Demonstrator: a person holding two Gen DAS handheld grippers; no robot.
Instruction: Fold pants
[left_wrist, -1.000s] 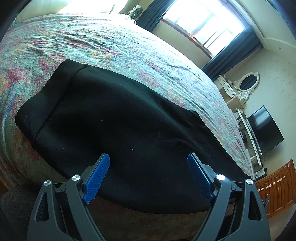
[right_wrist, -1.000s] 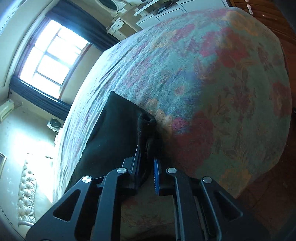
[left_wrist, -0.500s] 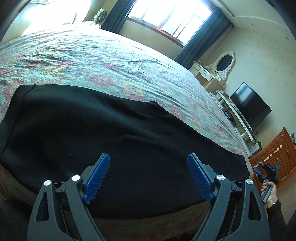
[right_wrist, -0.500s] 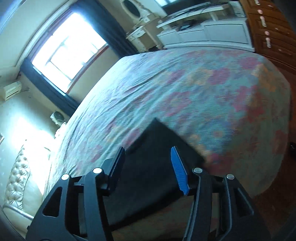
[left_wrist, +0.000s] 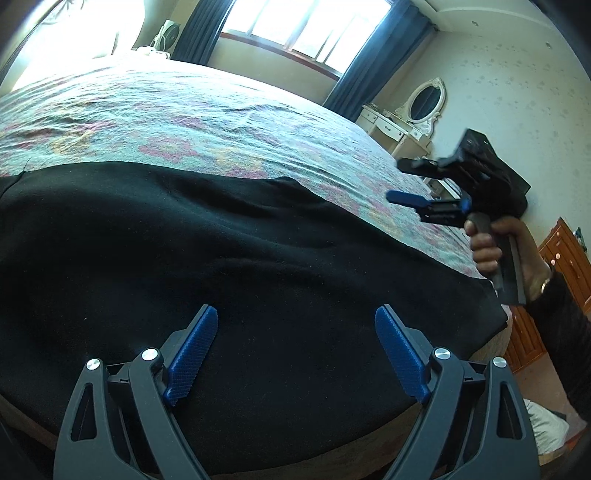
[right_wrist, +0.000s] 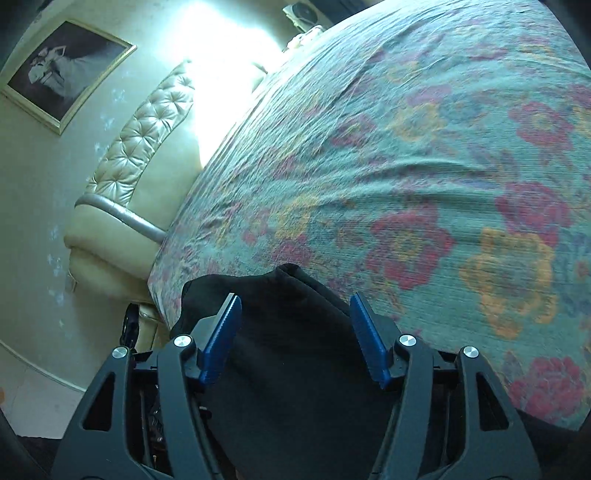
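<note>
Left gripper (left_wrist: 295, 354): blue-padded fingers (left_wrist: 192, 354) spread wide, holding nothing, poised over the near edge of the pants. Pants (left_wrist: 221, 258): black, laid flat along the near edge of the bed (left_wrist: 184, 110), its long side running with that edge; one end reaches the bed's right-hand corner in the left wrist view, the other end runs out of view at the left; a small raised pucker shows on the far edge, a few soft creases across the middle. Right gripper (right_wrist: 295, 339): fingers likewise spread apart, empty, over one narrow end of the pants (right_wrist: 295, 369), where the cloth ends in a bunched, rounded edge on the bedspread; the same gripper (left_wrist: 402, 181) appears in the left wrist view above the bed's right-hand side, gripped by the person's right hand (left_wrist: 495, 251) in a dark sleeve. Bed: floral spread in teal, pink and orange, lightly wrinkled. Headboard (right_wrist: 140, 147): cream, tufted, at the bed's head. Framed picture (right_wrist: 62, 70): on the wall beside the headboard. Window (left_wrist: 295, 29): beyond the bed's far side, with dark blue curtains (left_wrist: 373, 62). Vanity with oval mirror (left_wrist: 424, 103): beyond the bed's far right corner. Wooden cabinet (left_wrist: 561, 258): at right of the bed.
</note>
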